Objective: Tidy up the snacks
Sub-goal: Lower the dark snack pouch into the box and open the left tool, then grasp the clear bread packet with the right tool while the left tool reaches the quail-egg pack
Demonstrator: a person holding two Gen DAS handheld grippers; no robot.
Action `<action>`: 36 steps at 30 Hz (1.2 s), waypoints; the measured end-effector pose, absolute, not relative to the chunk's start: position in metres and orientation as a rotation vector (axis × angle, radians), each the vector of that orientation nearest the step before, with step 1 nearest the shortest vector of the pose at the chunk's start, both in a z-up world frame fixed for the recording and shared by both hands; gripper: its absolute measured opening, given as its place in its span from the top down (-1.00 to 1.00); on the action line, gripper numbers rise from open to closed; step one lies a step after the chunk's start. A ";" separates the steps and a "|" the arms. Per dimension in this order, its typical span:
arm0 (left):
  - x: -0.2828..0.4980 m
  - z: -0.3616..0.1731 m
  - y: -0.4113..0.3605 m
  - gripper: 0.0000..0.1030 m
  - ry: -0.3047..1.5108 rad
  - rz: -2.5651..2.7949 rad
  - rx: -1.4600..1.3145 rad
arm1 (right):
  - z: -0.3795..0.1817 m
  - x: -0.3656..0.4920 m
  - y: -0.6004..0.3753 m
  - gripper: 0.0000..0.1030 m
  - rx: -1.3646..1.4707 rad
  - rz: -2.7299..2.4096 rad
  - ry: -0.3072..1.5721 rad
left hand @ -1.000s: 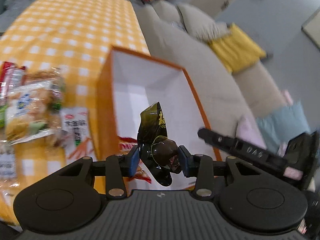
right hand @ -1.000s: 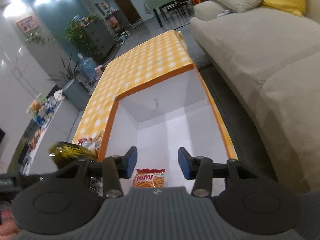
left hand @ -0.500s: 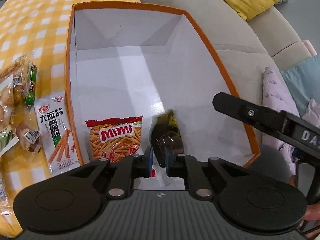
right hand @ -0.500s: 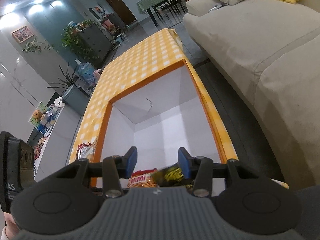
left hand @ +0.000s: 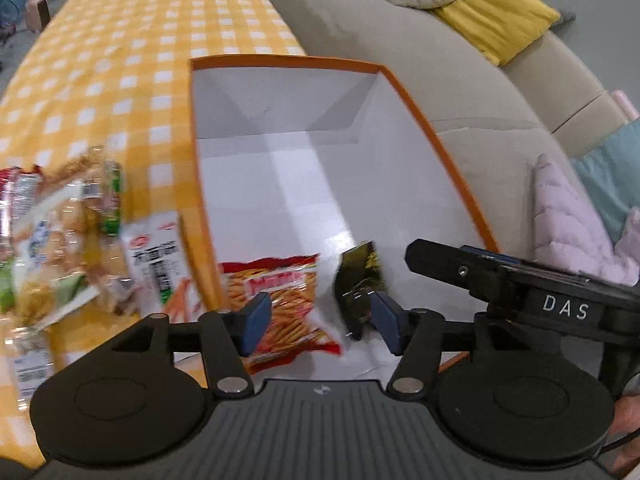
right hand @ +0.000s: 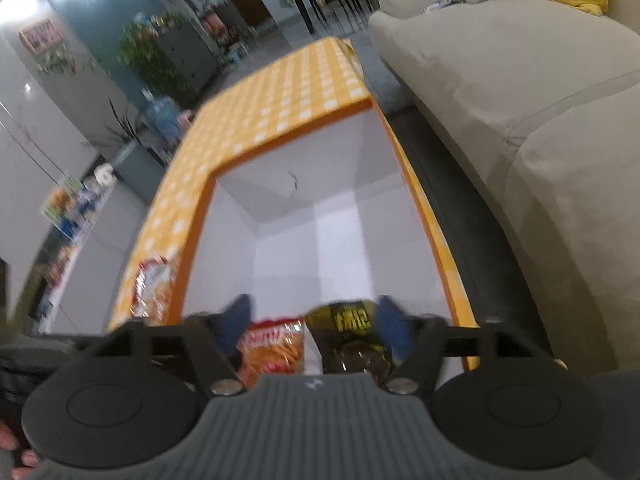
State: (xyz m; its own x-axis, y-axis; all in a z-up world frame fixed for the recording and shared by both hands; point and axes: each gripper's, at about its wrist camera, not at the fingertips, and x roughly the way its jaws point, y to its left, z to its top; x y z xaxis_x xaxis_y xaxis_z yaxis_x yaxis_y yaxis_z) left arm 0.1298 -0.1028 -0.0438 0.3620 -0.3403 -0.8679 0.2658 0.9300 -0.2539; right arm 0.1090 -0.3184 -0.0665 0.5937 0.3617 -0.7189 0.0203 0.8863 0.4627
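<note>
An orange-rimmed white box (left hand: 424, 128) stands on the yellow checked table. Inside it lie a red Mimi snack bag (left hand: 280, 296) and a dark black-and-yellow packet (left hand: 360, 284). My left gripper (left hand: 318, 324) is open and empty above the box's near end, the dark packet just beside its right finger. My right gripper (right hand: 312, 330) is open and empty over the same box (right hand: 424, 216), with the Mimi bag (right hand: 272, 348) and the dark packet (right hand: 352, 332) below it.
Several loose snack packets (left hand: 60, 232) lie on the table (left hand: 120, 52) left of the box, one white packet (left hand: 160, 260) against its wall. A beige sofa (left hand: 460, 92) with cushions runs along the right. The right gripper's body (left hand: 540, 300) crosses the left wrist view.
My left gripper carried the dark packet down into the box, opened and let it go beside the Mimi bag, then drew back. The right gripper stayed open over the box.
</note>
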 end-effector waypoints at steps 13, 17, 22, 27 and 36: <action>0.088 -0.004 -0.064 -0.59 1.033 -0.330 -0.123 | -0.053 0.094 -0.294 -0.94 0.365 0.186 0.914; 0.080 0.006 -0.028 -0.64 0.967 -0.302 -0.249 | -0.044 0.086 -0.274 -0.94 0.199 0.169 0.903; 0.076 0.009 0.022 -0.68 0.906 -0.235 -0.421 | -0.035 0.081 -0.268 -0.94 0.219 0.154 0.920; 0.074 0.000 0.071 -0.68 0.892 -0.101 -0.441 | -0.027 0.080 -0.268 -0.94 0.397 0.230 1.002; 0.066 -0.030 0.145 -0.68 0.911 0.095 -0.519 | -0.012 0.070 -0.218 -0.94 0.490 0.522 0.902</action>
State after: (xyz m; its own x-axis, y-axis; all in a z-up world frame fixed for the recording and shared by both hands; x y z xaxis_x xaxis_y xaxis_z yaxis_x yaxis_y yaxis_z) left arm 0.0660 0.1452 -0.0300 0.6180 -0.1372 -0.7741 -0.2936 0.8731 -0.3892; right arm 0.0702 -0.2185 -0.0121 0.5144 0.6119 -0.6007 -0.2165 0.7705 0.5995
